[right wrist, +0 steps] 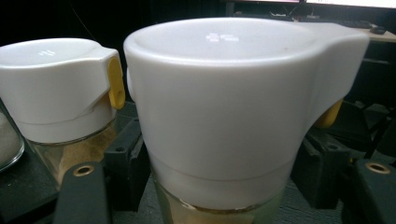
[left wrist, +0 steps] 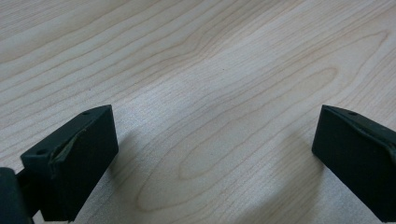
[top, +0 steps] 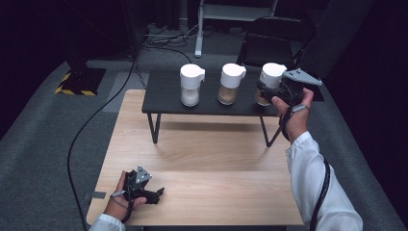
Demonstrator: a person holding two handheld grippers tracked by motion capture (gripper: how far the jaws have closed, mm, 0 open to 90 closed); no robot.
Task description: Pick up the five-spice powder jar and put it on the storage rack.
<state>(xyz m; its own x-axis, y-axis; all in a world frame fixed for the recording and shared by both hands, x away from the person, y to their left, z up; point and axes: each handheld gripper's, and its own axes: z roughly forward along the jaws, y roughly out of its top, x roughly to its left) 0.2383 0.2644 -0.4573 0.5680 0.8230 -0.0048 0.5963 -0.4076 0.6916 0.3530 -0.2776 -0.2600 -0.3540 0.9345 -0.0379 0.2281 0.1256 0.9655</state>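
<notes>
Clearly, three glass jars with smooth white rounded lids stand in a row on the small black shelf (top: 168,98) above the pale wooden worktop (top: 202,159). The right tongs (top: 266,90) are clenched around the rightmost jar (right wrist: 243,116), at its glass body under the lid. The left tongs (top: 156,192) rest released on the worktop, holding nothing.

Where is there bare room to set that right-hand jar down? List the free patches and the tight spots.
Free: the wooden table, bare from the black shelf's legs to the left gripper at its near-left corner. Crowded: the shelf, where three jars line up; the right gripper is shut on the right jar, close beside the middle jar.
</notes>
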